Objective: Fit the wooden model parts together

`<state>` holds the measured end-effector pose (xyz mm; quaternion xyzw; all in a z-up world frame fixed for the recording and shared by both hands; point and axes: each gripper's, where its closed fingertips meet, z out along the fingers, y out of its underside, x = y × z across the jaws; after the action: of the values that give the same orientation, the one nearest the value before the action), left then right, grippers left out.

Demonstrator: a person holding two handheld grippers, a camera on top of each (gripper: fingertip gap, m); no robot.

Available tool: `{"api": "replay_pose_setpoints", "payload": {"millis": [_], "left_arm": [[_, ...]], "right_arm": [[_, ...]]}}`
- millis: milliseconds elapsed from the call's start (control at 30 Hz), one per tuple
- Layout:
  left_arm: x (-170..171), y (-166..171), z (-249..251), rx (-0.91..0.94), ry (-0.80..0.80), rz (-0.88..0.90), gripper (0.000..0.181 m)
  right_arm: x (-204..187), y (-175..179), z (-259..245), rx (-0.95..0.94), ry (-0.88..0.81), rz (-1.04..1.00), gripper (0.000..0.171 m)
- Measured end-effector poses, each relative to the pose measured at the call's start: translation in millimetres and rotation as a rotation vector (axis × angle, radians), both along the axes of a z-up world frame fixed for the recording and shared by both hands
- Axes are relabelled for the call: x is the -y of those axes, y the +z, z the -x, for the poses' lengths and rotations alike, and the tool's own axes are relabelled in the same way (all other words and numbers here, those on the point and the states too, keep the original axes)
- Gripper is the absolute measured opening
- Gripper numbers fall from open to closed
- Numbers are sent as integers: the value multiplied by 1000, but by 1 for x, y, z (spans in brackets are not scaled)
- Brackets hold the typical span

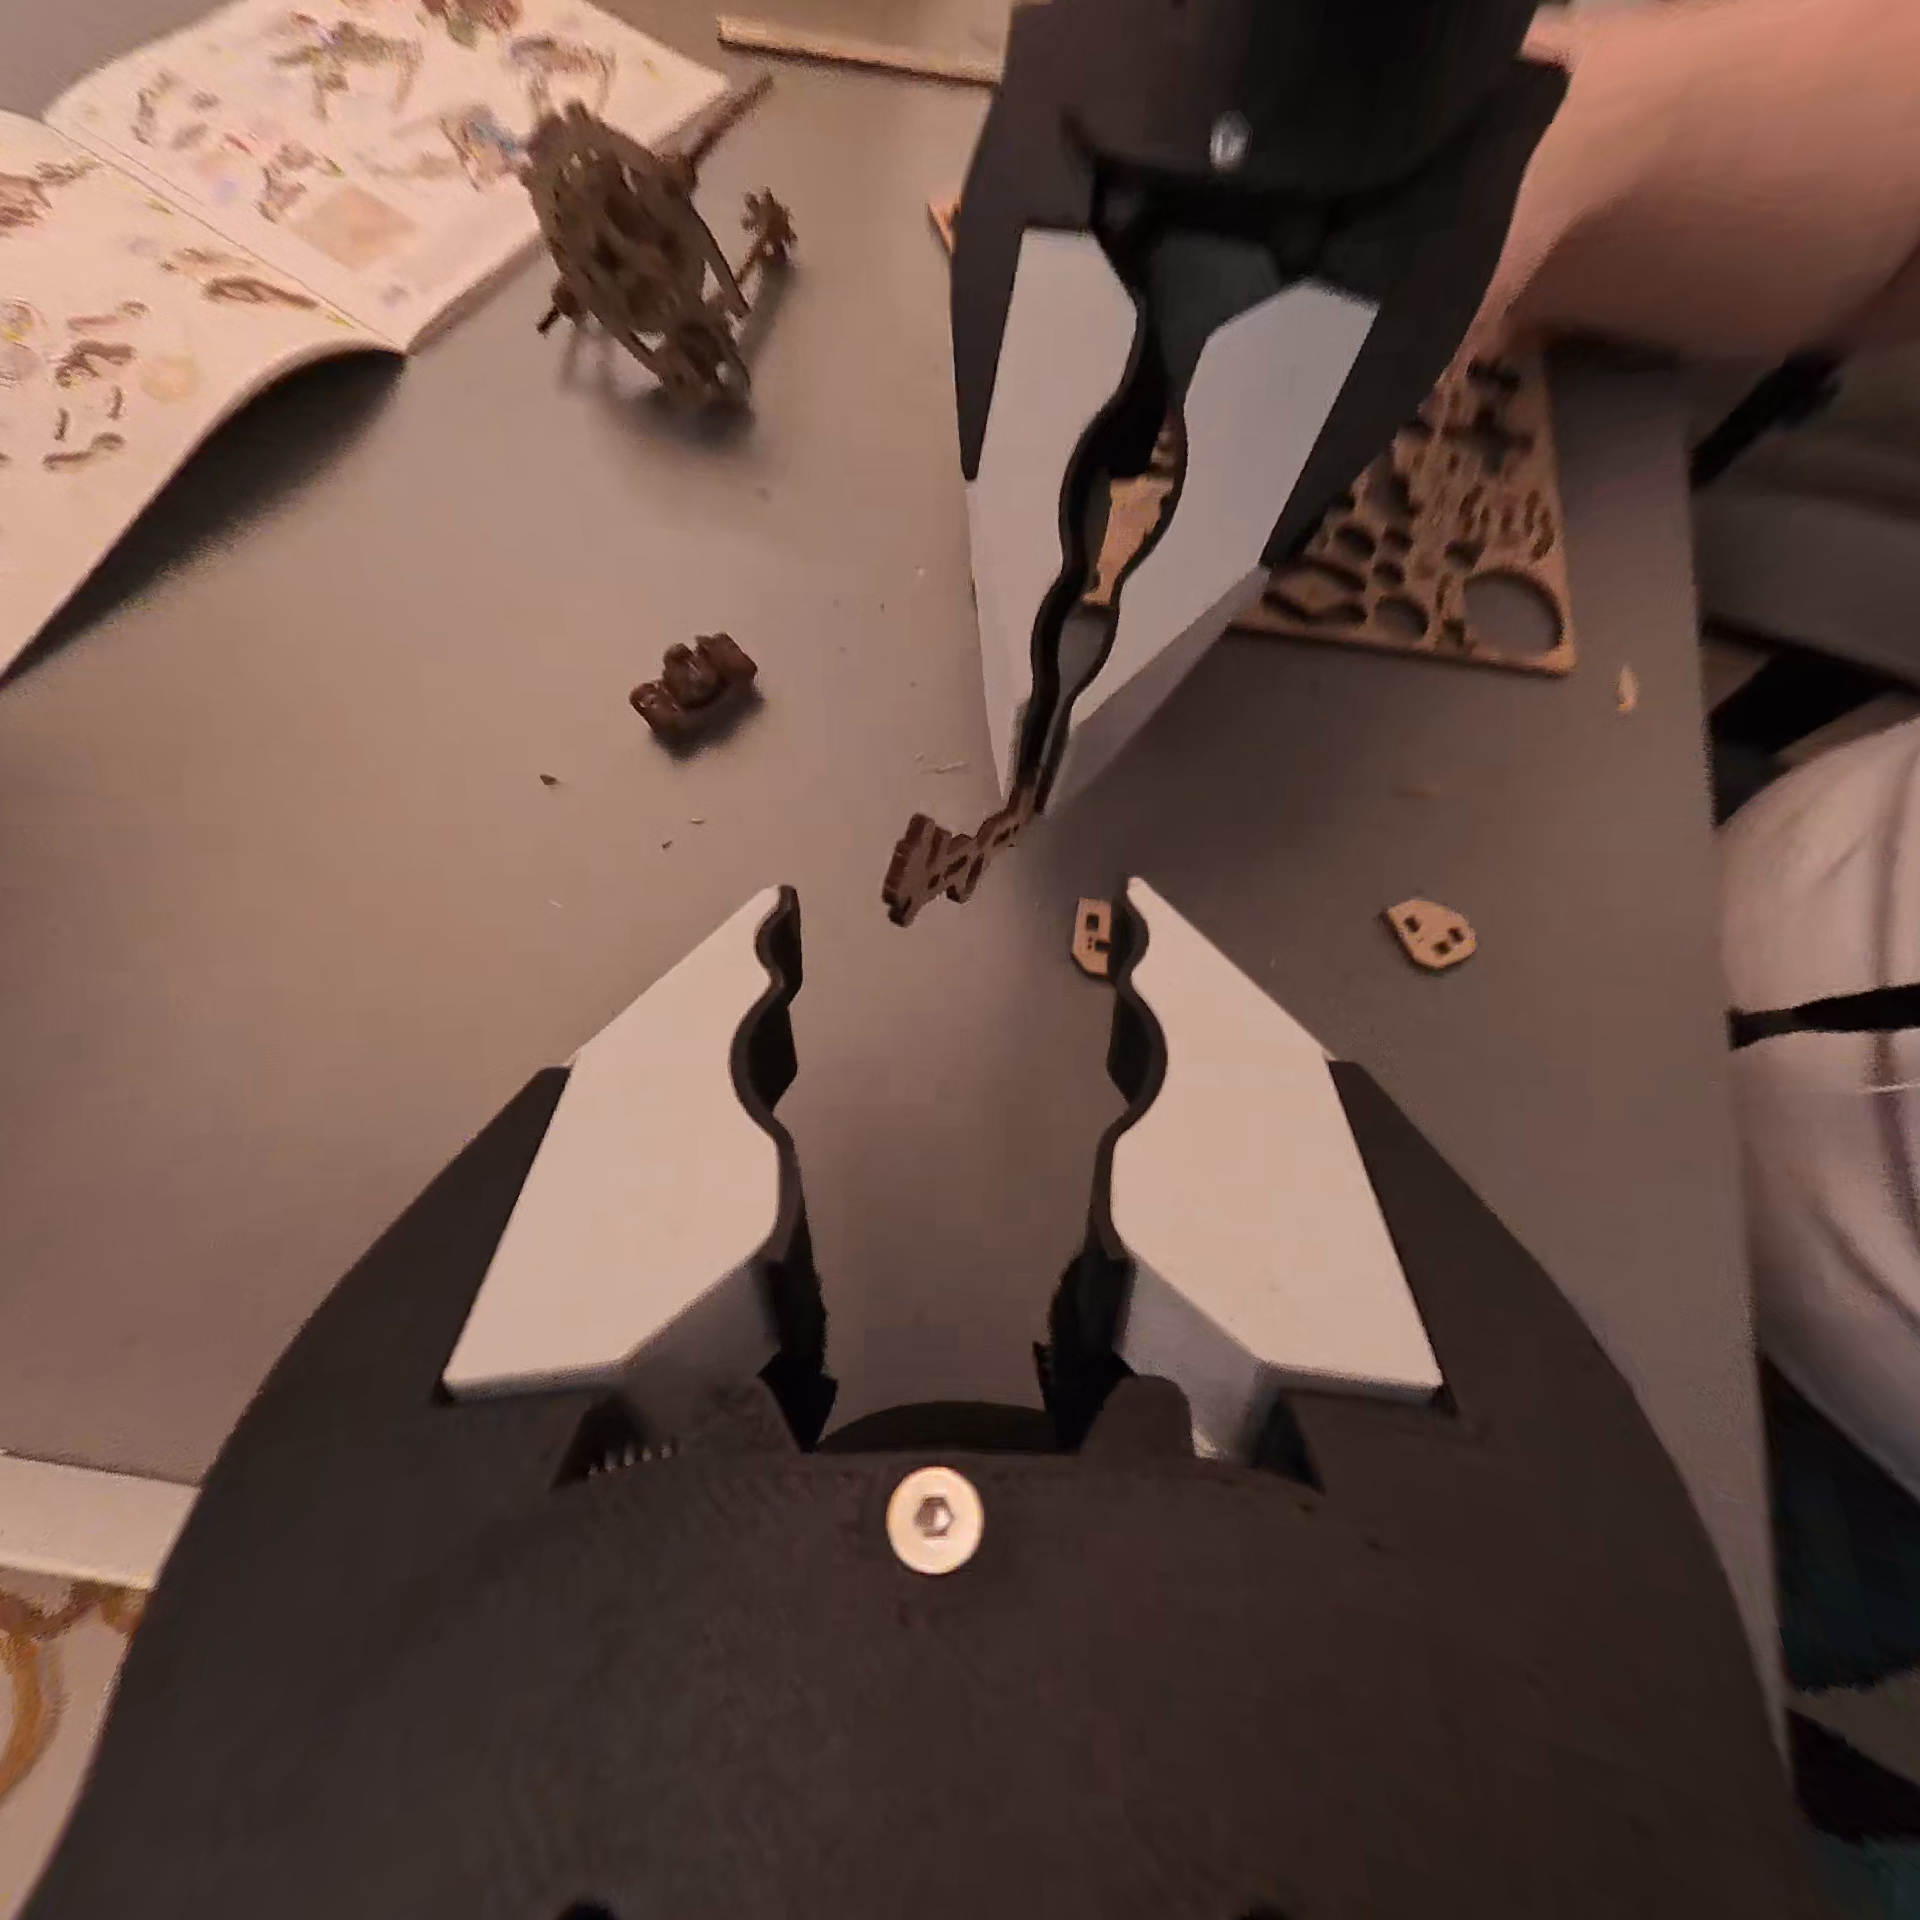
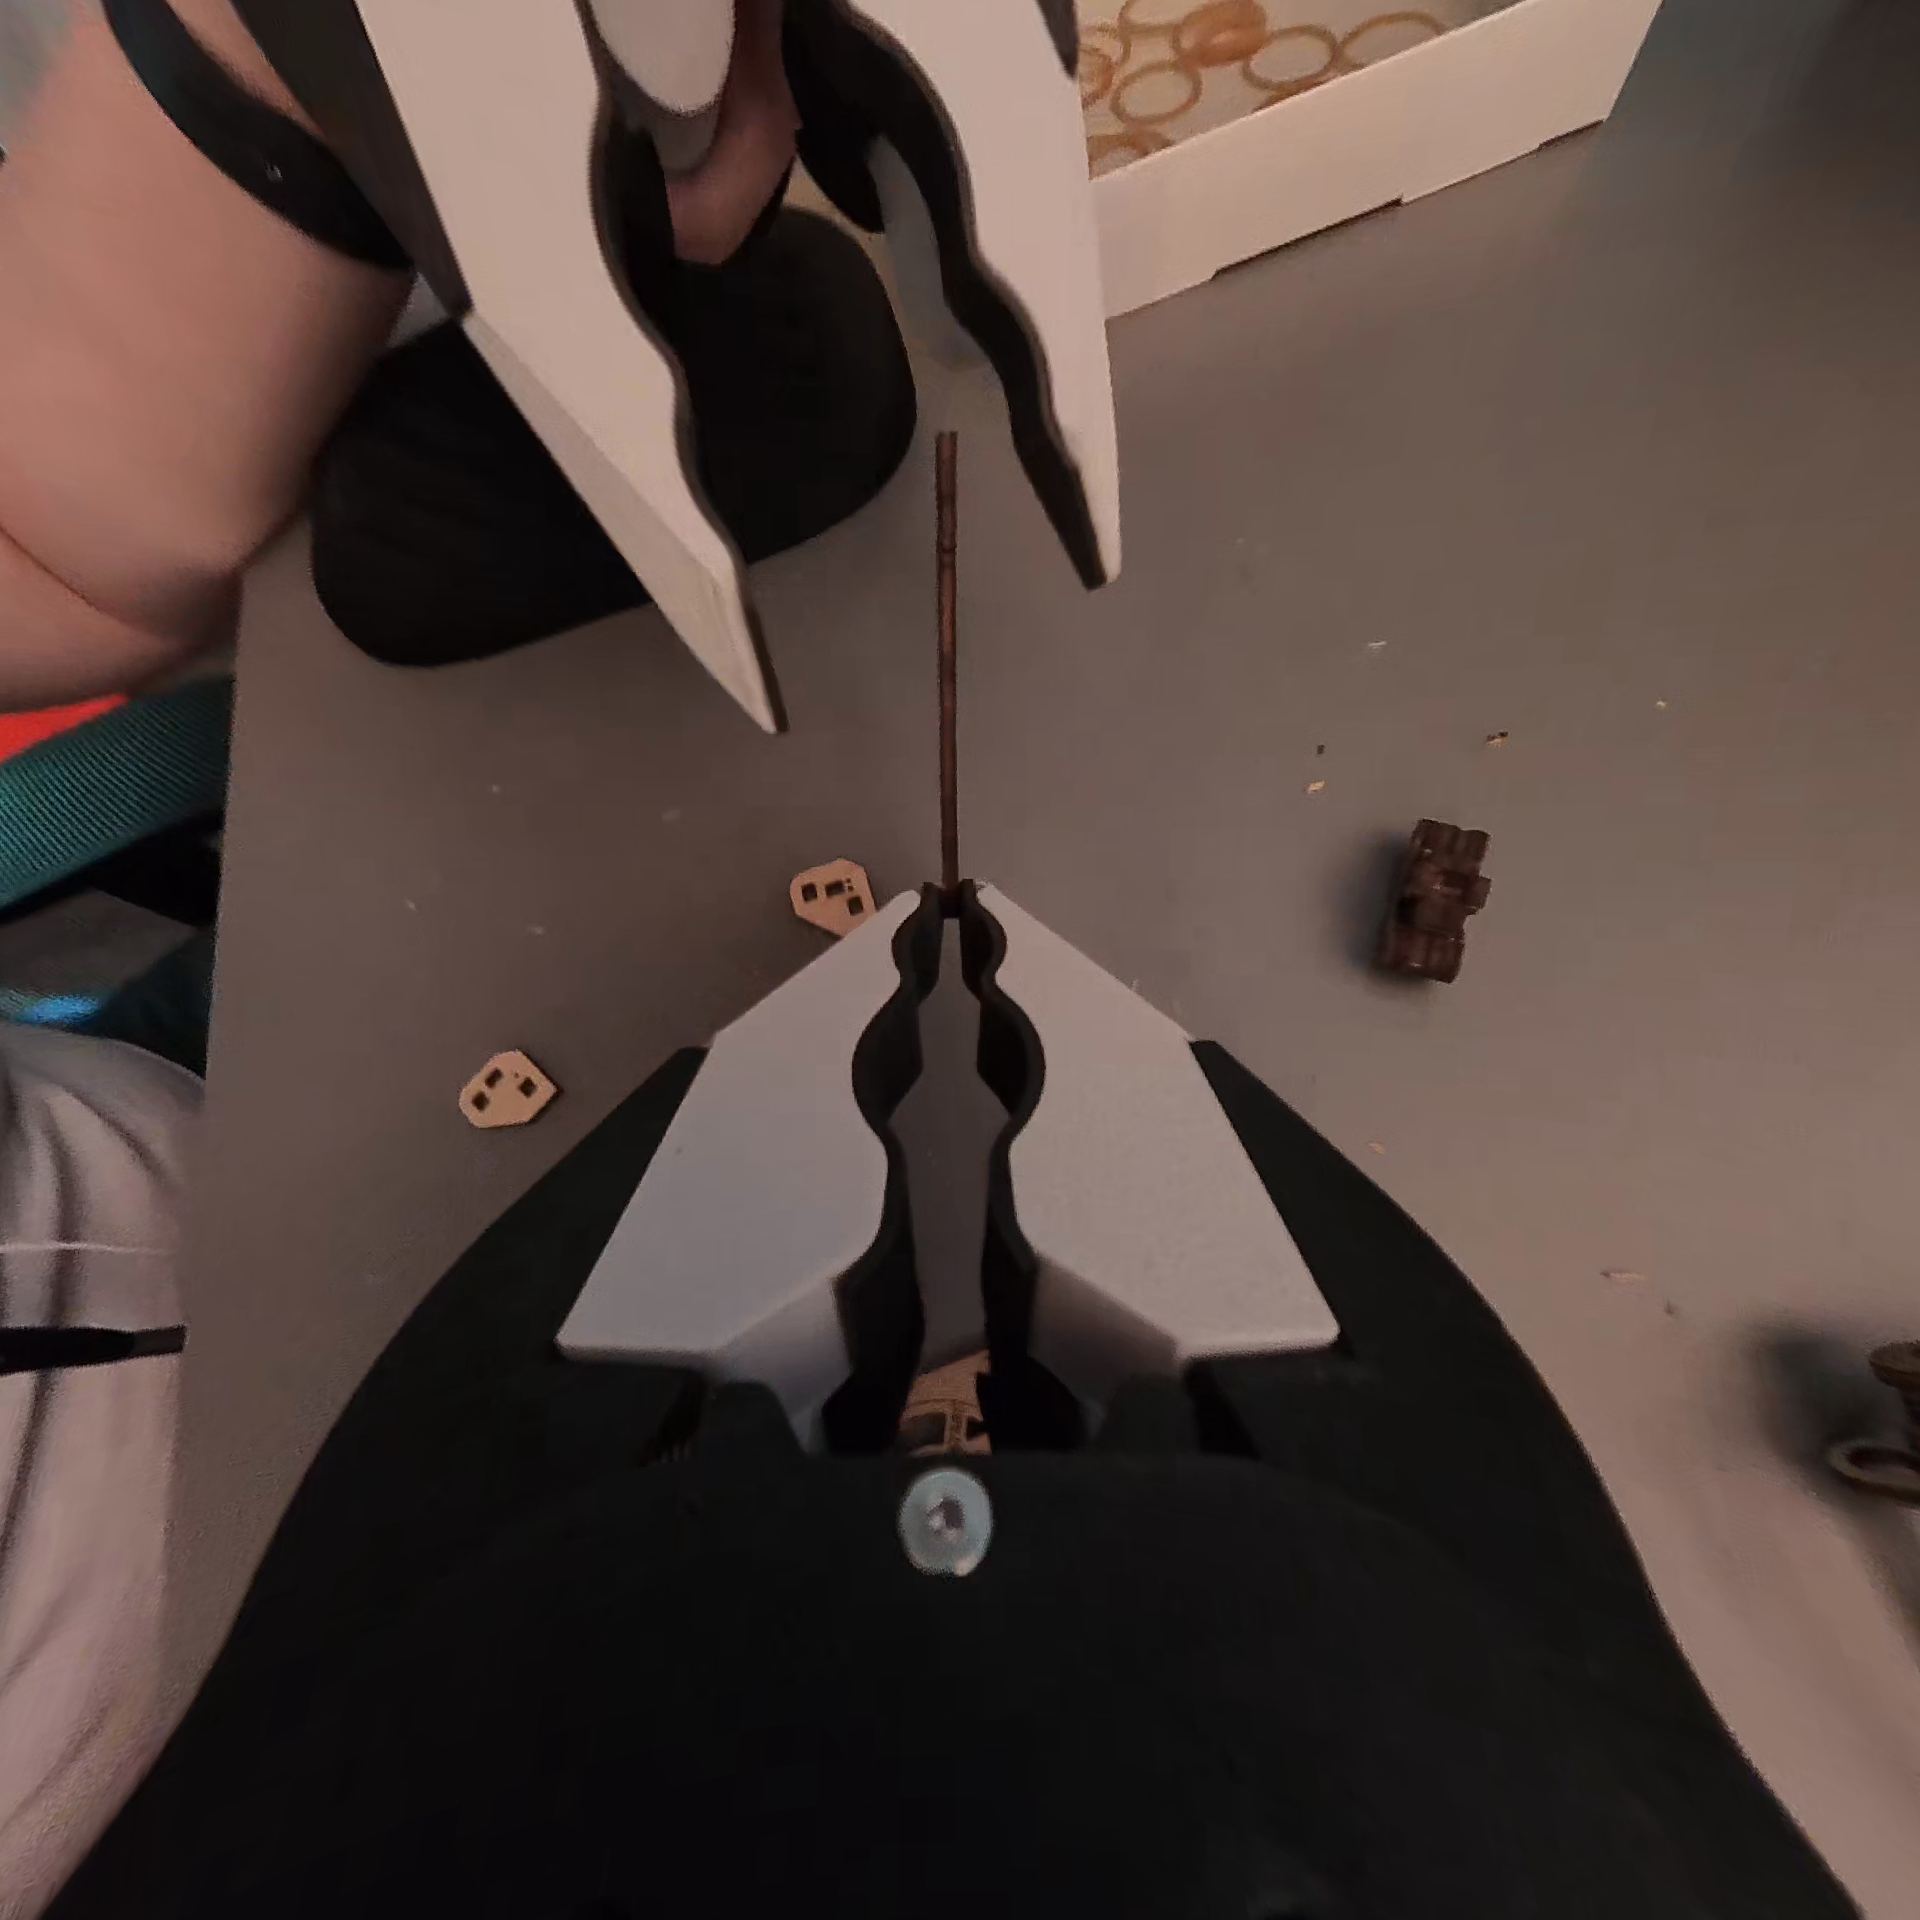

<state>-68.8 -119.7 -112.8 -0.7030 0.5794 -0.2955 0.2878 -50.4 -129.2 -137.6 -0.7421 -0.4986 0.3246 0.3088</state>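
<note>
**Desk:** What's on the bench, left to right, taking the held strip as the landmark?

**Me:** Far left of the strip (image 1: 951, 857), an open instruction booklet (image 1: 239, 239); nearer it, the part-built wooden model (image 1: 644, 260) stands on the grey table (image 1: 416, 935), with a small dark sub-assembly (image 1: 694, 686) lying between model and strip. Just right of the strip lie two pale cut-out pieces (image 1: 1091, 935) and (image 1: 1432, 933). Beyond it sits the punched-out parts sheet (image 1: 1455, 540).

**Desk:** And your grippers?

**Me:** My left gripper (image 1: 961, 914) hangs empty, fingers apart, the strip's notched end just ahead of the gap. My right gripper (image 2: 948, 896) is clamped on the strip's other end, so the strip is held above the table, reaching toward the left one.

**Desk:** How will that piece handle?

**Me:** Edge-on from the right wrist it is hair-thin (image 2: 948, 665). I'd judge it very light, stiff along its flat and likely to snap at the notches if twisted. The sensible hold is on the flat faces, close behind the toothed end, with gentle pressure, keeping the tabs free for mating.
</note>
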Motion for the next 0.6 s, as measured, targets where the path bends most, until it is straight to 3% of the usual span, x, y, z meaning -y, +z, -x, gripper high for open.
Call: {"api": "replay_pose_setpoints", "payload": {"millis": [333, 600], "left_arm": [[10, -17, -7, -38, -93, -35, 21], [18, -22, -12, -31, -127, 6, 17]], "right_arm": [[8, -8, 0, 71, 46, -31, 2], [11, -10, 1, 78, 63, -31, 2]]}}
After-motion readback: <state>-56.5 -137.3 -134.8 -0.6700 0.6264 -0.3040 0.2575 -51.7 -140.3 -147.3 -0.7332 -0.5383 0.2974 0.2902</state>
